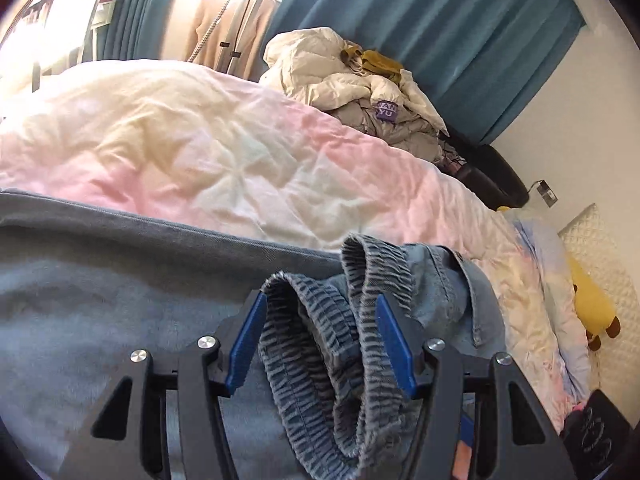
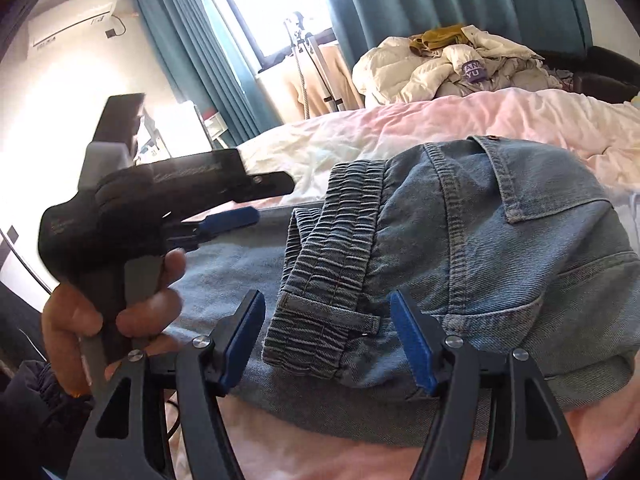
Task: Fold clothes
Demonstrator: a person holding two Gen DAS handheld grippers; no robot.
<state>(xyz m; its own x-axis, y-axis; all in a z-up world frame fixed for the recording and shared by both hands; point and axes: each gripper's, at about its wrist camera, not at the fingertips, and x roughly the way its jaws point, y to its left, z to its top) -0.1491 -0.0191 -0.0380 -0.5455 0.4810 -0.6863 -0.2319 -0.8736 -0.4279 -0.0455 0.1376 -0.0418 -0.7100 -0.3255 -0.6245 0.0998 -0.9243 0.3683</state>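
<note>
Denim trousers lie on the bed, their elastic waistband between the spread fingers of both the right hand-held gripper and the left hand-held gripper.

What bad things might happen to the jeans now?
1. Both tools look open: the left tool only straddles the bunched waistband, and the right tool is wide too, so a lift might grab nothing.
2. The jeans lie humped on the soft pink duvet, so folds could end up crooked.

Faded denim jeans, ribbed elastic waistband, crumpled cotton duvet
</note>
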